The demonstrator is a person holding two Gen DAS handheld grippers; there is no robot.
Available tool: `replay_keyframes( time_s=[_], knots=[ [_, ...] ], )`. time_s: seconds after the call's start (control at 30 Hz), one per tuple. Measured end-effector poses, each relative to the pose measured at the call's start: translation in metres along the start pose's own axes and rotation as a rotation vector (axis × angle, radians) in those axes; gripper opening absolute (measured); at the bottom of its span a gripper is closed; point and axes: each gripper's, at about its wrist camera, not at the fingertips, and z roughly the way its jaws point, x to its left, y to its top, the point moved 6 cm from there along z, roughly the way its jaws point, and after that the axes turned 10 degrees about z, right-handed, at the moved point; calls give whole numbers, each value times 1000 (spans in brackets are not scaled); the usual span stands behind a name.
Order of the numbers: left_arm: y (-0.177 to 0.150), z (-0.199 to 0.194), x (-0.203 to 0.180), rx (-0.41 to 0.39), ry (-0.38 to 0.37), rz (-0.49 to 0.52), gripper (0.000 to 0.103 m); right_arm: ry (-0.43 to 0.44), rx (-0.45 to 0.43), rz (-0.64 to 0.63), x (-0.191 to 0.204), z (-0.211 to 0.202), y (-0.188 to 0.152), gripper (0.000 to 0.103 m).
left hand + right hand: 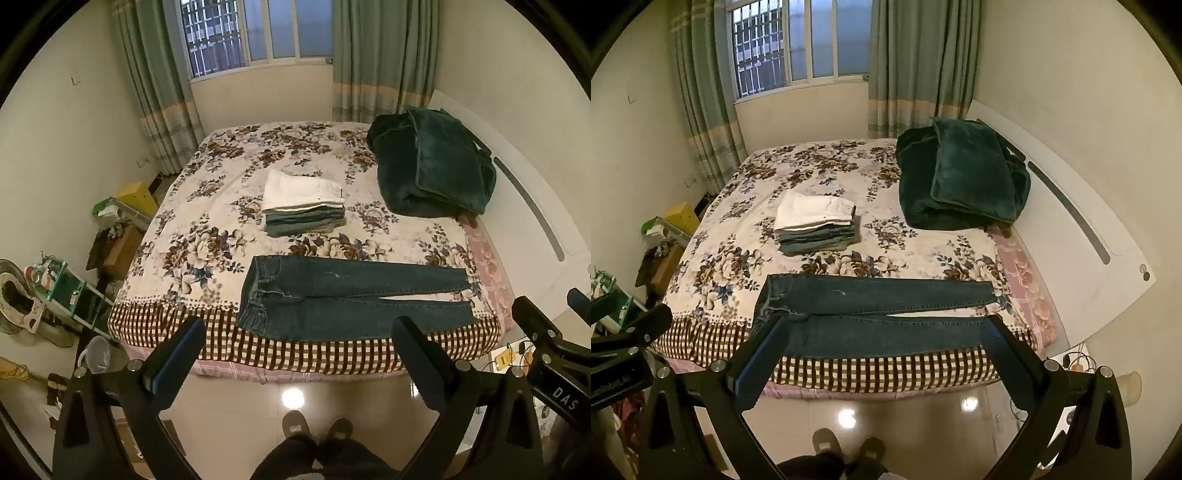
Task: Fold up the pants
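Observation:
A pair of dark blue jeans [343, 299] lies flat along the near edge of the bed, waistband to the left and both legs stretched to the right; it also shows in the right wrist view [871, 314]. My left gripper [299, 332] is open and empty, held above the floor in front of the bed, apart from the jeans. My right gripper [886, 332] is open and empty too, held in front of the bed edge. The right gripper's body shows at the right edge of the left wrist view [554, 354].
A stack of folded pants with a white pair on top [303, 203] sits mid-bed on the floral sheet [207, 236]. A dark green blanket and cushion [432, 166] lie at the back right by the white headboard [1082, 236]. Cluttered shelves [74, 291] stand left of the bed.

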Motion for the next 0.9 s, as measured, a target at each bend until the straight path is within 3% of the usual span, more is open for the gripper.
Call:
replay_keyframes(
  time_s=[0.9],
  knots=[
    [14, -18, -4, -7, -18, -12, 103, 8, -7, 2, 1, -13, 5, 103]
  ],
)
